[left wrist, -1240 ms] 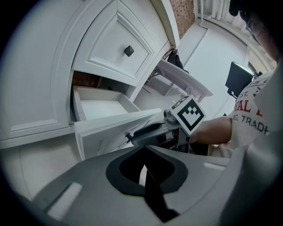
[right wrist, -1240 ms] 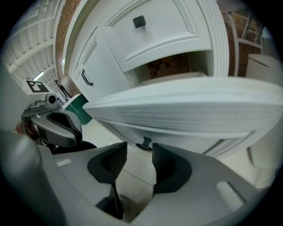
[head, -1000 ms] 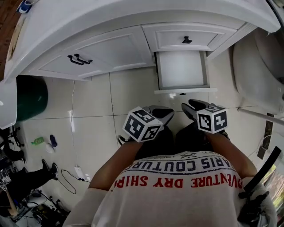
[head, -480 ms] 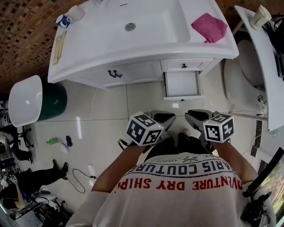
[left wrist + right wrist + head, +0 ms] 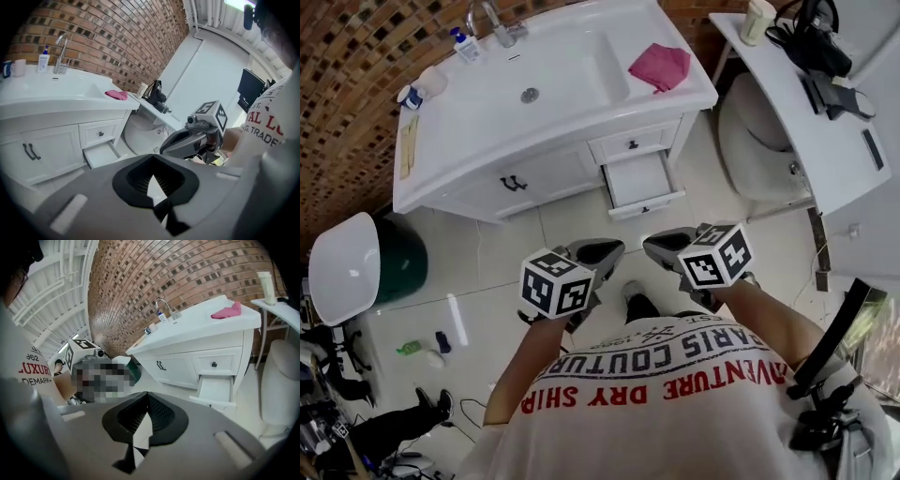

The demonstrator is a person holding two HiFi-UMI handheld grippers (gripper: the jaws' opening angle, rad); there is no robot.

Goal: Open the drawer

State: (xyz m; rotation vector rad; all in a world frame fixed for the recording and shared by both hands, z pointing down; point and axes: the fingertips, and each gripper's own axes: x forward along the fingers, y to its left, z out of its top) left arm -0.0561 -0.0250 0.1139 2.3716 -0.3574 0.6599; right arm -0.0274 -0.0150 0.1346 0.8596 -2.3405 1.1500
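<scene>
The lower drawer (image 5: pixel 639 180) of the white vanity (image 5: pixel 534 173) stands pulled out and looks empty inside. It also shows in the left gripper view as the drawer (image 5: pixel 101 154) and in the right gripper view as the drawer (image 5: pixel 215 389). The small drawer above it (image 5: pixel 632 144), with a black knob, is closed. My left gripper (image 5: pixel 598 251) is held high over the floor, well back from the vanity, shut on nothing (image 5: pixel 152 157). My right gripper (image 5: pixel 667 246) hangs beside it. Its jaws are closing and meet tip to tip with nothing between them (image 5: pixel 147 394).
A sink basin (image 5: pixel 530 94) with a tap and a pink cloth (image 5: pixel 658 66) tops the vanity. A toilet (image 5: pixel 759 141) stands to its right under a white shelf (image 5: pixel 825 131). A green bin (image 5: pixel 398 258) with a white lid stands at the left. Small items and a cable lie on the tiled floor (image 5: pixel 441 342).
Both grippers and the camera have risen far above the floor and drawn back from the vanity, so the whole sink top shows. The drawer stays pulled out.
</scene>
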